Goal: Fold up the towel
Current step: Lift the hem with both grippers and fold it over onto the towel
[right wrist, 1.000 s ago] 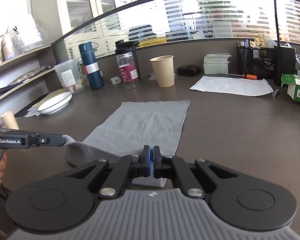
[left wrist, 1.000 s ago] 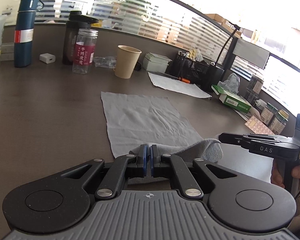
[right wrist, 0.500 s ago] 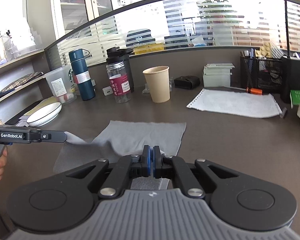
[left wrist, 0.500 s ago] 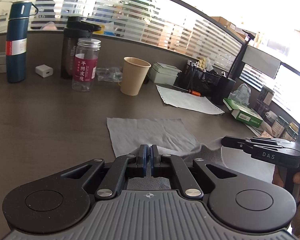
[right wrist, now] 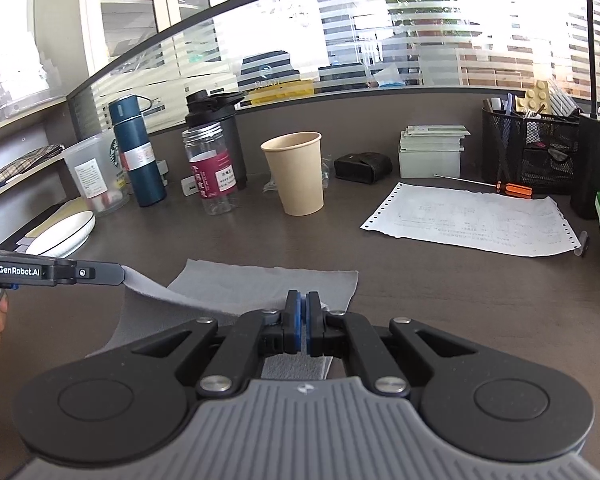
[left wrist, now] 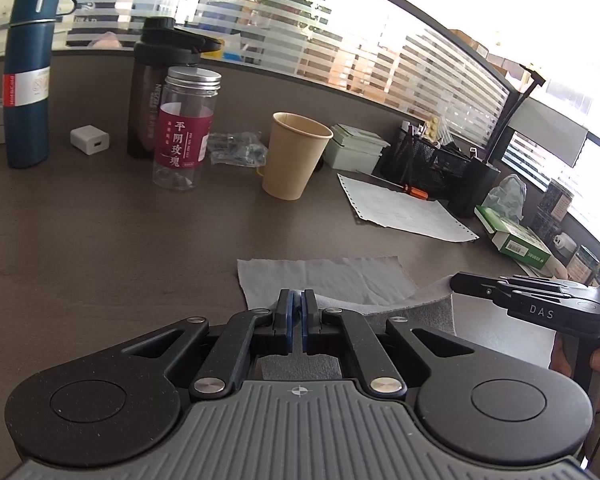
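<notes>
A: Where was the towel (left wrist: 320, 276)?
B: On the desk (left wrist: 100, 248), near the cup (left wrist: 296, 160), its near edge lifted off the top and carried over the flat far part.
A: And the jaws?
B: The left gripper (left wrist: 297, 320) pinched the near left corner, the right gripper (right wrist: 302, 322) the near right corner, pads pressed tight on cloth.
A: Anything else?
B: A paper sheet (right wrist: 468, 216) lay far right.

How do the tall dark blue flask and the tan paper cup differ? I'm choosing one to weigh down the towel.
The tall dark blue flask is slim, capped and has a loop handle; the tan paper cup is shorter, wider, open-topped and tapers downward. The flask carries a pale and red label band; the cup is plain. Both stand upright on the dark desk.
</notes>
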Demonstrator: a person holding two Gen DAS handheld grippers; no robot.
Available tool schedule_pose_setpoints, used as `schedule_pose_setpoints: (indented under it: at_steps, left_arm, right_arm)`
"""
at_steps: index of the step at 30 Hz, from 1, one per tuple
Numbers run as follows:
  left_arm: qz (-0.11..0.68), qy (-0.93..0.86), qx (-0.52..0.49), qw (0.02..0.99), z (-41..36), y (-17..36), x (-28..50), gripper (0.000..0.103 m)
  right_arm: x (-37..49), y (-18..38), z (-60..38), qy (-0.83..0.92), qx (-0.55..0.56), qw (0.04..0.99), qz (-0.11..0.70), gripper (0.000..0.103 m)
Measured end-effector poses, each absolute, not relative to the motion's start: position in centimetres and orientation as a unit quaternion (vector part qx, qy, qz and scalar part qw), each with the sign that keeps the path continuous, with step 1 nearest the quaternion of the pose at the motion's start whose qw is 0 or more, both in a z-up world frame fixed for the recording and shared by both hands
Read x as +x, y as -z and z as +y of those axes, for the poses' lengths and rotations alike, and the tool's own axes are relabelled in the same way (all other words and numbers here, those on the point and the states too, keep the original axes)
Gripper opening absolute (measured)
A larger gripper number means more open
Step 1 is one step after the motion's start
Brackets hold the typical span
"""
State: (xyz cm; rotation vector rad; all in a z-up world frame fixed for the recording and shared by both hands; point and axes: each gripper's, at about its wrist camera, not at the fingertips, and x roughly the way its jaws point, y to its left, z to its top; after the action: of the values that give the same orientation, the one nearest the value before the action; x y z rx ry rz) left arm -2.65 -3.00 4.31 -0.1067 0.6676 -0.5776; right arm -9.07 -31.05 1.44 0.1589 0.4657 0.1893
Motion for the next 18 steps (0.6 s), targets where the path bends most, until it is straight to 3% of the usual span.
schedule_pose_setpoints:
  at_steps: [18]
  left_arm:
    - [0.338,0.267,-0.067,0.9,-3.2,-3.5,1.3,0.007]
  right_arm:
    - [-7.6,-1.3,-31.8,-0.082,0.09,0.964,0.238,0.003]
